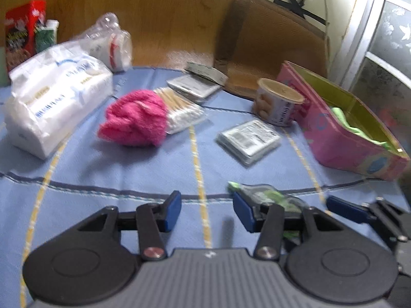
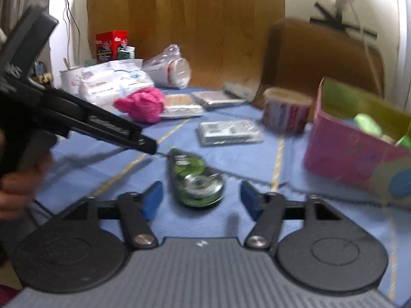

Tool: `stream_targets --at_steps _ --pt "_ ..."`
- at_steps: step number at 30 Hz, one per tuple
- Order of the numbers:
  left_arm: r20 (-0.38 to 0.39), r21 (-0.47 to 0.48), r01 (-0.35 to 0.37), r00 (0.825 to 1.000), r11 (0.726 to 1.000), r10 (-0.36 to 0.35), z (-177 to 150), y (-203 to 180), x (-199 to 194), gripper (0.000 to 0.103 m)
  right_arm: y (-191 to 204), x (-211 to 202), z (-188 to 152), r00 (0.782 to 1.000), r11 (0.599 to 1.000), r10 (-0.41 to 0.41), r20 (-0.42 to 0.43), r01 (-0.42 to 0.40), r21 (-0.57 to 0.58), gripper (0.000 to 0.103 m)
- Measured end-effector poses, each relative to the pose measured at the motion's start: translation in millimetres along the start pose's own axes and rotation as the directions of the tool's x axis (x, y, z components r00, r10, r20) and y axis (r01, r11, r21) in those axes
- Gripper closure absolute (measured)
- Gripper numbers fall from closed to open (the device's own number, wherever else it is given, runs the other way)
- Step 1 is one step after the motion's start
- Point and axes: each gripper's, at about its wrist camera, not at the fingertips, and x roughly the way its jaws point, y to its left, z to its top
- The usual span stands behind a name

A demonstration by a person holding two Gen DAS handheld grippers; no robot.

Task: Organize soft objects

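Observation:
A clear packet with green contents [image 2: 196, 179] lies on the blue tablecloth [image 2: 231, 159], between and just ahead of the blue pads of my right gripper [image 2: 201, 202]. That gripper is open and its pads stand clear of the packet. In the left wrist view the same packet [image 1: 267, 195] sits just right of my left gripper [image 1: 207, 213], which is open with only cloth between its fingers. A fluffy pink bundle [image 1: 136, 120] rests mid-table. To the right stands a pink box [image 1: 341, 141] that holds a light green soft item [image 1: 352, 125].
A white tissue pack [image 1: 56, 102], cotton swabs [image 1: 179, 110], silver packets [image 1: 249, 138] and a lidded can [image 1: 278, 105] lie around. A bagged stack of cups [image 1: 113, 43] and a red carton [image 1: 21, 30] stand at the back. A hand [image 2: 18, 187] holds the left gripper.

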Motion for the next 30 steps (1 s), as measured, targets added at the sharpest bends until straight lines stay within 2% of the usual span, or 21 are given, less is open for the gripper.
stream_targets --at_steps 4,5,6,9,10,12,13,15,18,23,27,30 --pt "-0.040 -0.034 0.083 0.996 0.996 -0.084 -1 -7 3 0.046 0 14 1 1.000 1.000 0.014 -0.011 -0.014 -0.025 0.031" --pt "-0.041 -0.034 0.085 0.995 0.996 -0.086 -1 -9 4 0.045 0 19 0 0.999 0.999 0.032 -0.031 -0.032 -0.019 0.048" --pt "-0.046 -0.031 0.088 0.995 0.996 -0.089 -1 -12 4 0.045 -3 18 1 0.998 0.998 0.065 -0.022 -0.065 0.015 0.052" --pt "-0.066 -0.050 0.123 0.990 0.991 -0.126 -1 -15 5 0.045 -7 13 0 0.991 0.987 0.129 -0.019 -0.127 0.097 0.052" --pt "-0.071 -0.056 0.134 0.988 0.989 -0.138 -1 -17 6 0.046 -12 11 -1 0.986 0.974 0.165 -0.011 -0.161 0.157 0.052" --pt "-0.074 -0.062 0.147 0.986 0.987 -0.152 -2 -21 7 0.058 -21 9 -3 0.974 0.938 0.227 0.009 -0.221 0.268 0.052" --pt "-0.072 -0.068 0.158 0.984 0.985 -0.163 -2 -22 7 0.060 -25 8 -5 0.968 0.919 0.250 0.019 -0.243 0.310 0.052" --pt "-0.068 -0.067 0.186 0.979 0.980 -0.190 0 -28 6 0.065 -30 4 -8 0.966 0.903 0.258 0.034 -0.253 0.347 0.052" --pt "-0.036 -0.016 0.200 0.979 0.980 -0.200 11 -47 -1 0.066 -32 -7 -5 0.973 0.918 0.222 0.070 -0.233 0.322 0.052" --pt "0.003 0.099 0.240 0.970 0.966 -0.242 44 -94 -2 0.066 -44 -30 5 0.980 0.958 0.083 0.183 -0.129 0.256 0.052" --pt "0.015 0.173 0.289 0.955 0.942 -0.296 72 -138 13 0.066 -70 -44 12 0.966 0.966 -0.053 0.254 -0.015 0.257 0.052" --pt "0.016 0.210 0.307 0.948 0.928 -0.317 86 -171 32 0.065 -94 -49 16 0.949 0.959 -0.149 0.278 0.069 0.275 0.052"
